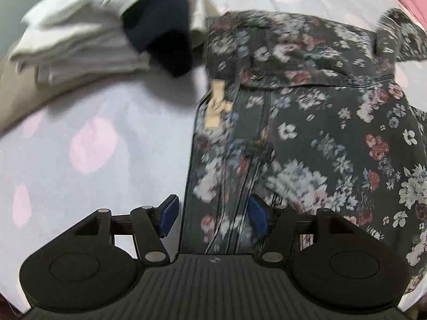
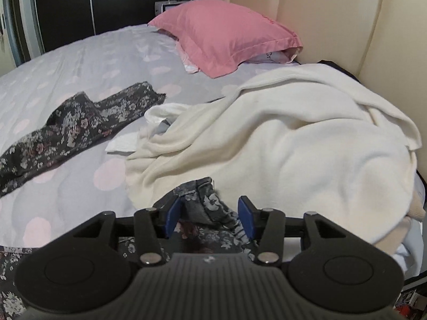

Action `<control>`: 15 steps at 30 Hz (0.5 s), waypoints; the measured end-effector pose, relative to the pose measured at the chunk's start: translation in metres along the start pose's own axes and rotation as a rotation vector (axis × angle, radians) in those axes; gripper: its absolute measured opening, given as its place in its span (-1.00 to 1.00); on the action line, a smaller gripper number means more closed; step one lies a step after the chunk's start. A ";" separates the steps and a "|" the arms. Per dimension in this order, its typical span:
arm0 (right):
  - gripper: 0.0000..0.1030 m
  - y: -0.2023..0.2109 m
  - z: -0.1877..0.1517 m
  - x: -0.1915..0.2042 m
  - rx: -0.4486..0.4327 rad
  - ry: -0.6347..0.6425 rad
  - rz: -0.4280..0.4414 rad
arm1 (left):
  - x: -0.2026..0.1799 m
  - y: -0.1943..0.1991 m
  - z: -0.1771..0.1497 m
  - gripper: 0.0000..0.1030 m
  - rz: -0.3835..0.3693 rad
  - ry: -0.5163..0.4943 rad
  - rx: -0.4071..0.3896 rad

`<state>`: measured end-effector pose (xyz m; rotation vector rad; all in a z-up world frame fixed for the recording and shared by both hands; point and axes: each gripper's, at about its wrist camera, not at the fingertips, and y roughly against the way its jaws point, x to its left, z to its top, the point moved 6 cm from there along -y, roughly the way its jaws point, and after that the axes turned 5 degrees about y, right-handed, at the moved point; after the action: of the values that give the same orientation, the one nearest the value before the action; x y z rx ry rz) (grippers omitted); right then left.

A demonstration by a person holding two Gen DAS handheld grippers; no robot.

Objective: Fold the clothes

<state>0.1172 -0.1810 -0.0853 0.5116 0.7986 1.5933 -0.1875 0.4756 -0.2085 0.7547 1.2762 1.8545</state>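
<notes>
A dark floral garment (image 1: 307, 122) lies spread on the bed, with a tan tag (image 1: 217, 104) near its left edge. My left gripper (image 1: 212, 217) is open, its blue pads straddling the garment's left edge. In the right wrist view the same floral garment (image 2: 77, 122) stretches across the bed at the left, and a bunched part of it (image 2: 208, 205) sits between the blue pads of my right gripper (image 2: 210, 216), which is open and not clamped on it.
A stack of folded white clothes (image 1: 74, 34) with a dark navy item (image 1: 160, 29) lies at the left view's upper left. A cream blanket (image 2: 293, 144) is heaped at the right, a pink pillow (image 2: 226, 34) by the cream headboard (image 2: 333, 18). The sheet (image 2: 88, 61) is grey with pink dots.
</notes>
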 end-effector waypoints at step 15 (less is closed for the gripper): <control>0.06 0.011 0.008 -0.012 -0.111 -0.074 0.039 | -0.007 -0.004 -0.010 -0.57 -0.015 0.070 0.001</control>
<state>0.1180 -0.1913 -0.0705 0.5057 0.6447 1.6348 -0.1905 0.4656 -0.2160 0.6848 1.3234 1.8826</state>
